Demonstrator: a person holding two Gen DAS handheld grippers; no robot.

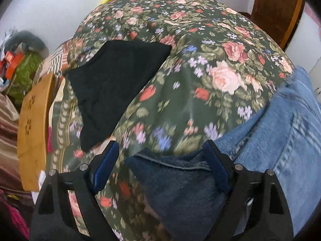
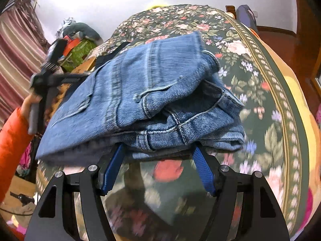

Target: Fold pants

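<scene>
While the folded blue denim pants [image 2: 140,100] are riding on both spread-fingered, ungripping tools, the left gripper [image 1: 160,160] and right gripper [image 2: 158,158] are merely propping them. Any tilt risks the bundle sliding and unfolding onto the green floral bedspread [image 2: 250,92].

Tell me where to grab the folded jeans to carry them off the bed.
Grip the folded jeans by the thick stacked waistband edge facing the right gripper, coming in low from the near side; its layers bunch there, so open jaws could probably clamp them together.

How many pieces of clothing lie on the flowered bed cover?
2: folded blue jeans in front of both open grippers, and a black garment farther back toward the left edge. Others may be hidden.
</scene>
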